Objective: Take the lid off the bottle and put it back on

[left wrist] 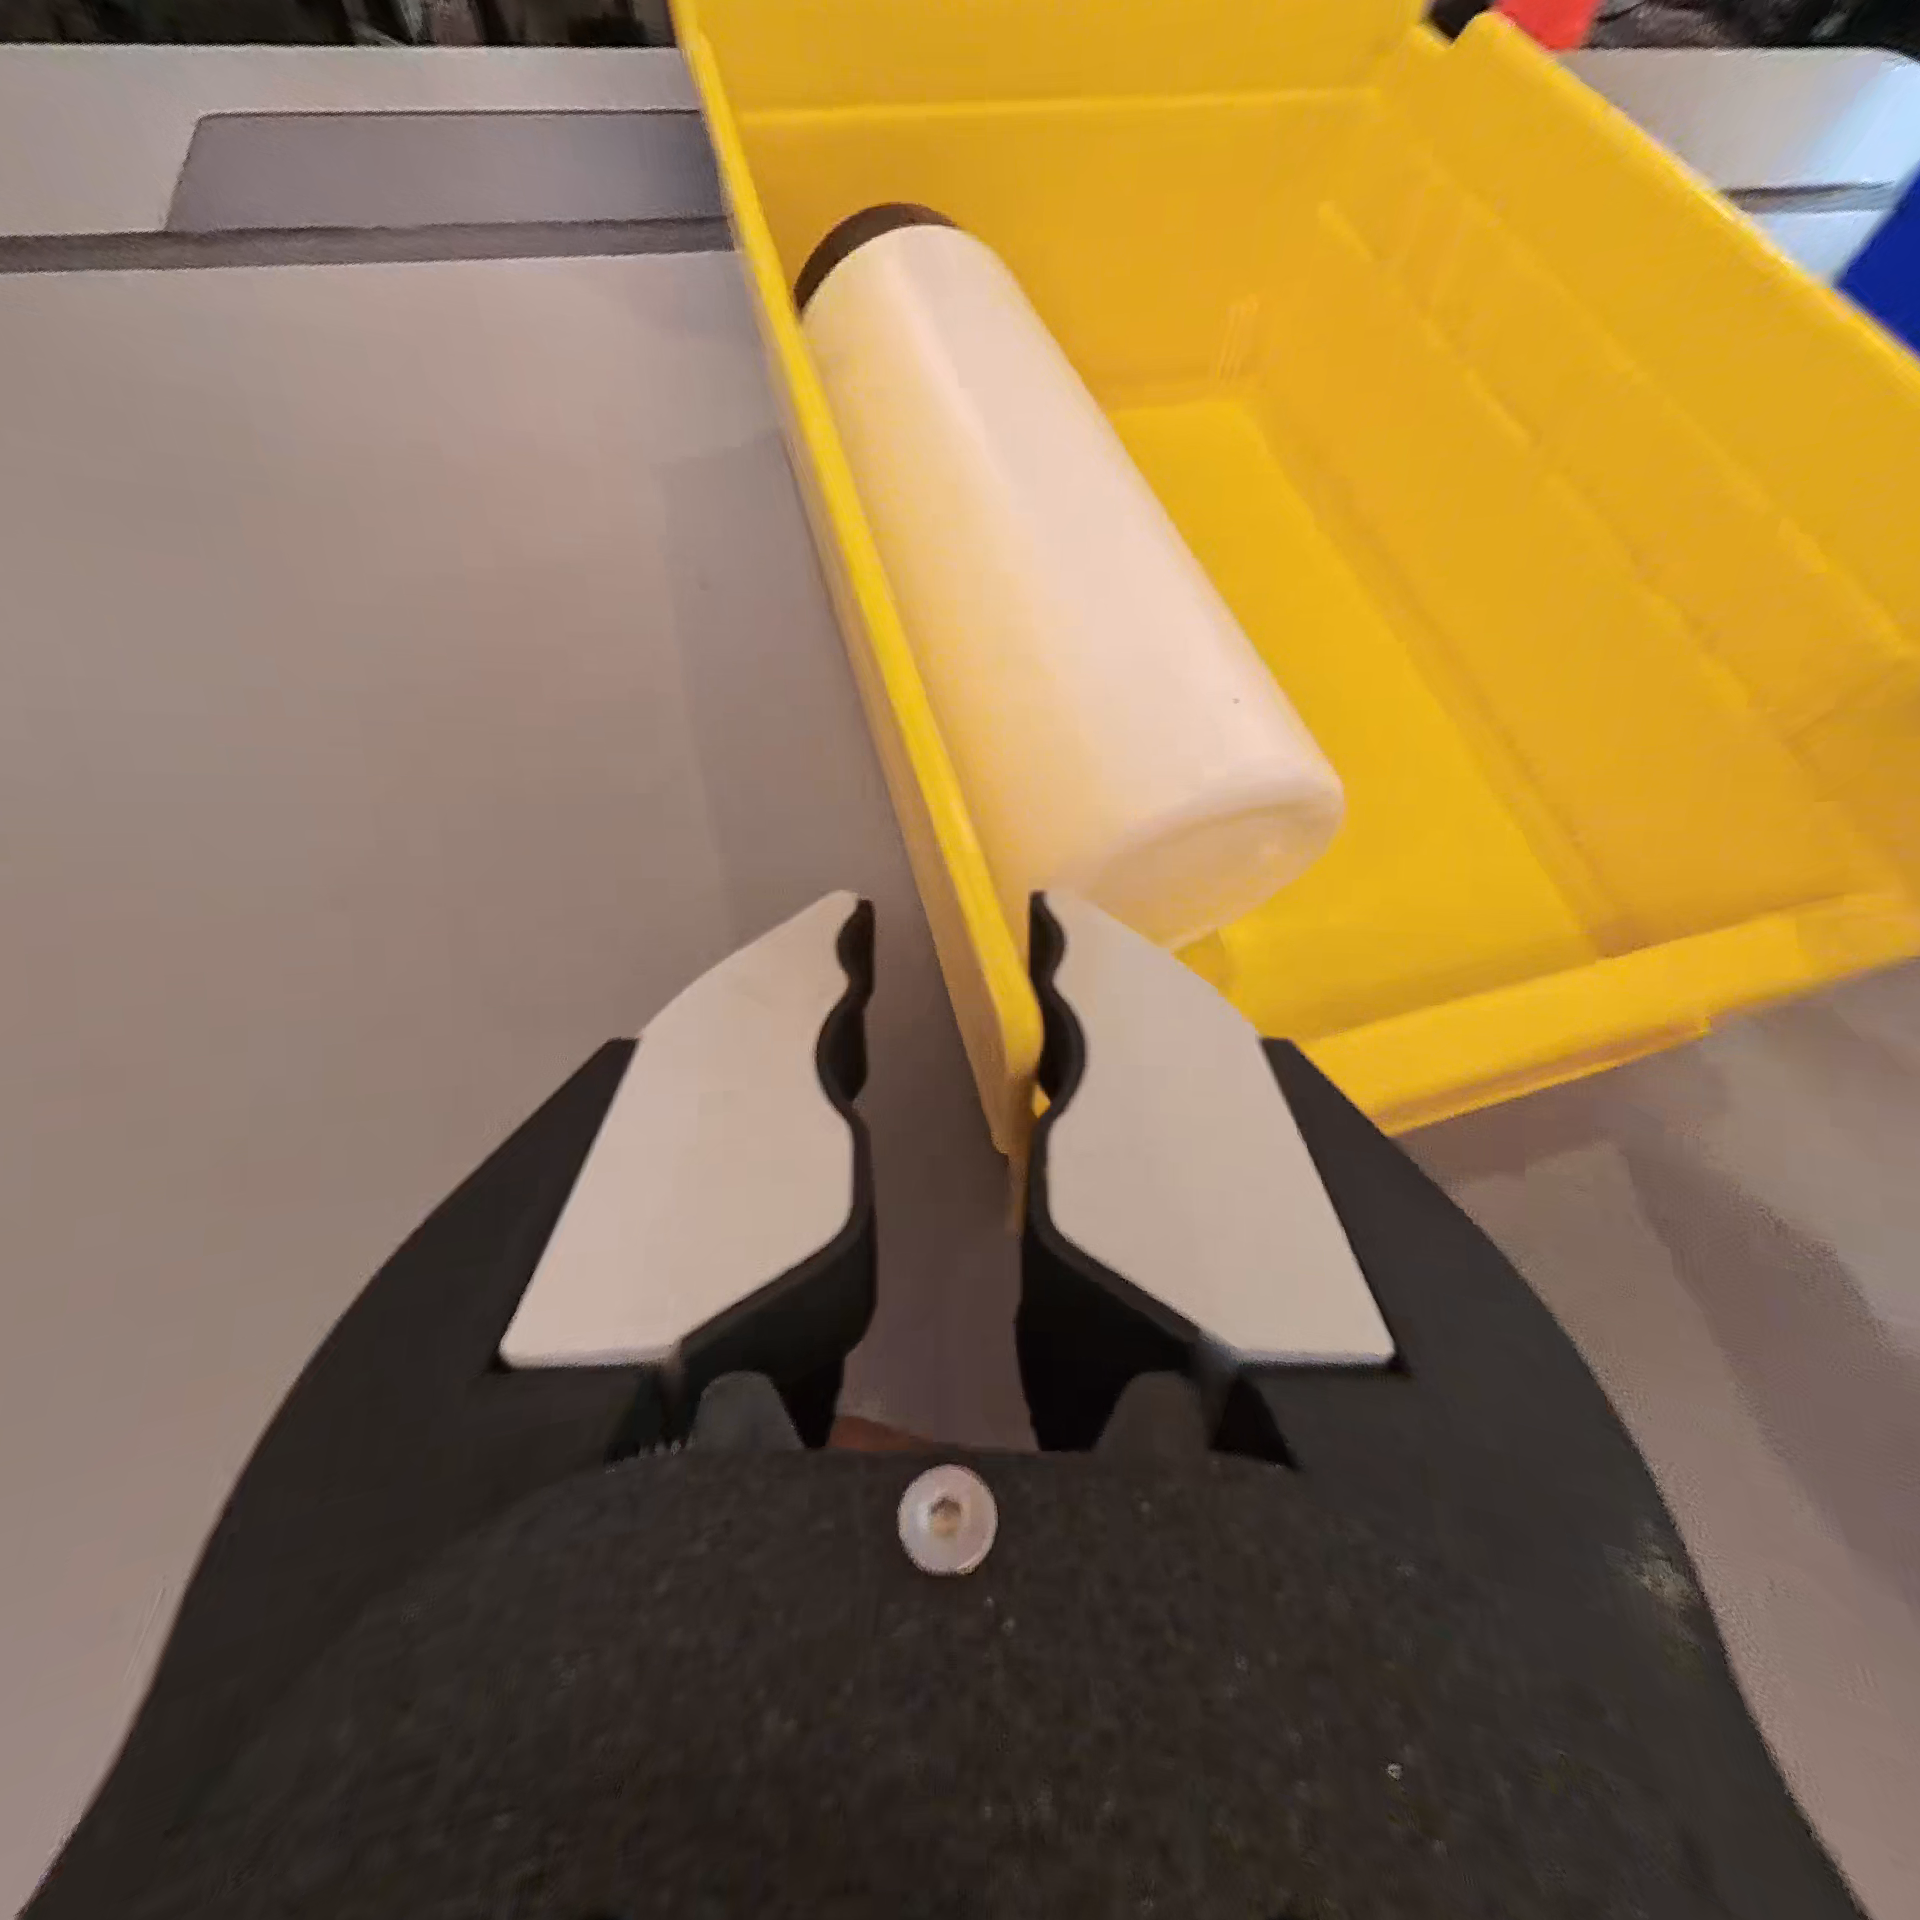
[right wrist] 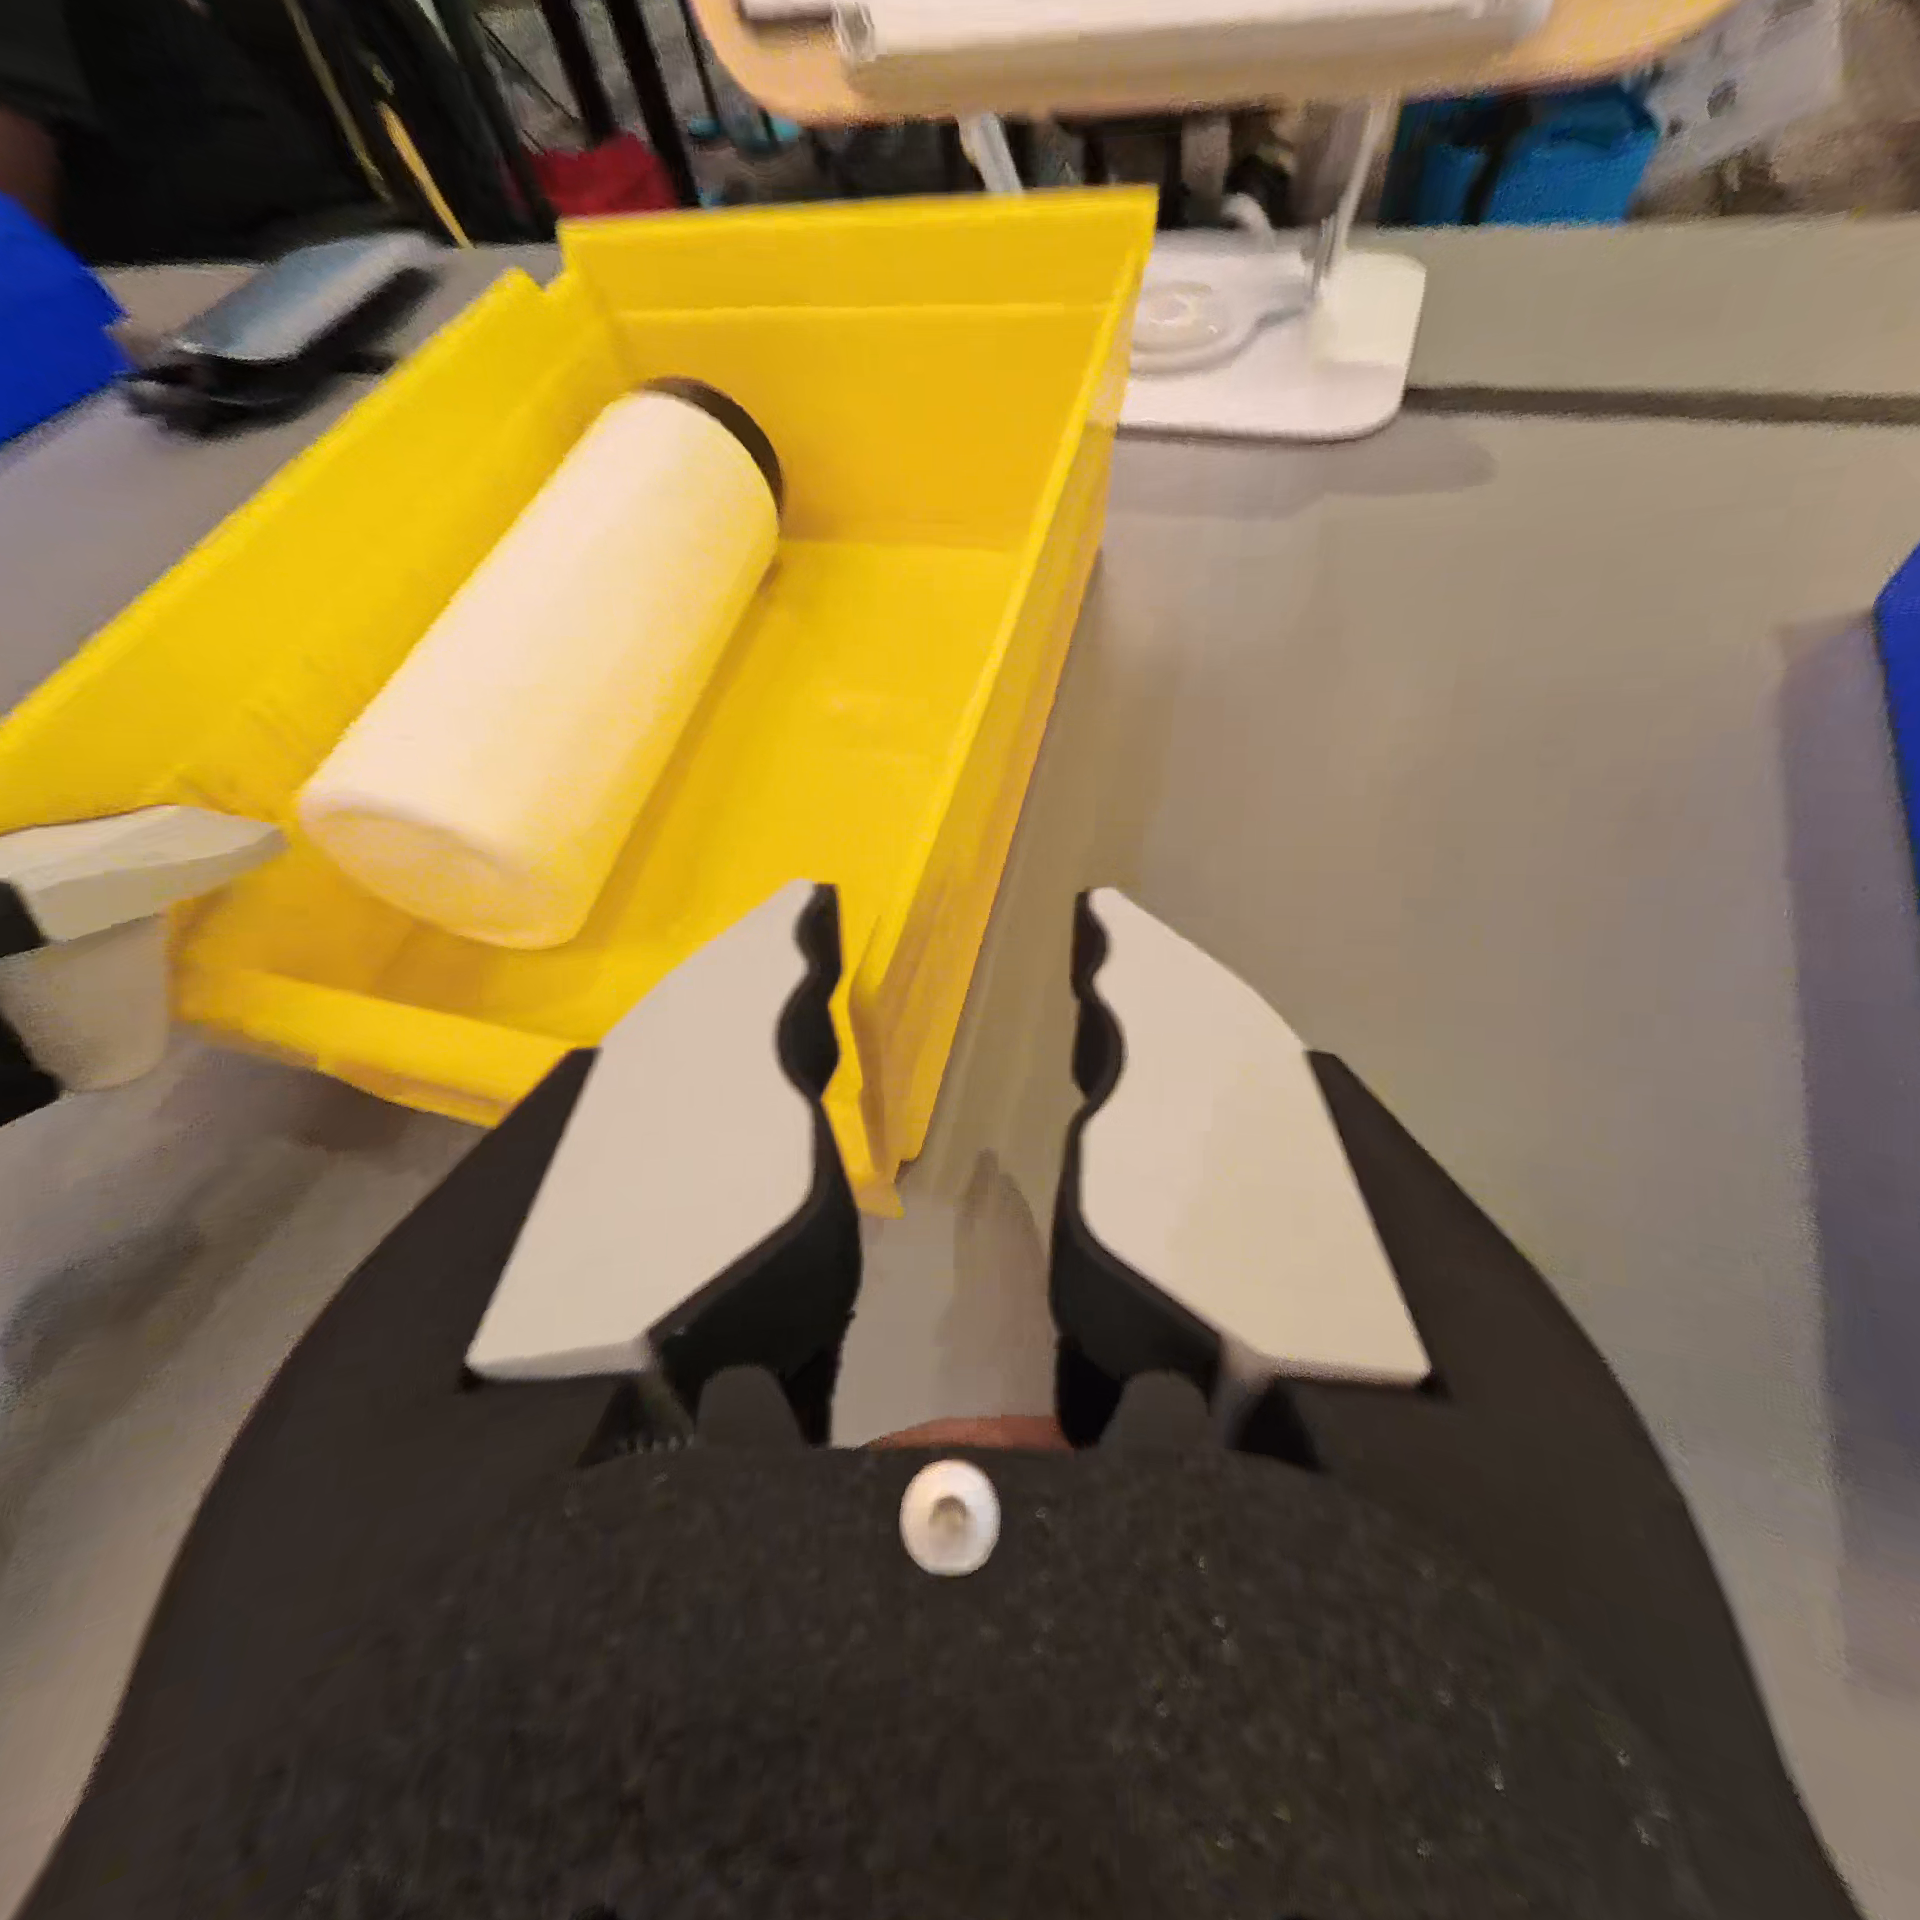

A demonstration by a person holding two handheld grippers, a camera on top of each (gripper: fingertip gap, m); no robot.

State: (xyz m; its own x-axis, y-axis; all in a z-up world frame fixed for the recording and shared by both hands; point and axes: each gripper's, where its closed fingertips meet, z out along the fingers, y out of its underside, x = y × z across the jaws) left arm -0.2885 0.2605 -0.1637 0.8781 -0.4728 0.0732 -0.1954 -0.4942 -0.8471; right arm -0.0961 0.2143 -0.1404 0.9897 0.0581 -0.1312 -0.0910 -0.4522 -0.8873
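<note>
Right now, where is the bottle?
In both views the bottle lies on its side inside the yellow bin, along the bin's left wall, dark lid pointing at the far end.

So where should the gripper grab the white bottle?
Probably around the bottle's round middle, coming from above: it lies on its side in the yellow bin, close to one wall, with its dark lid near the far wall.

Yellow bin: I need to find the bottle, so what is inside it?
The yellow bin holds one white bottle on its side, its dark lid on, toward the far wall. The floor under it is hidden.
</note>
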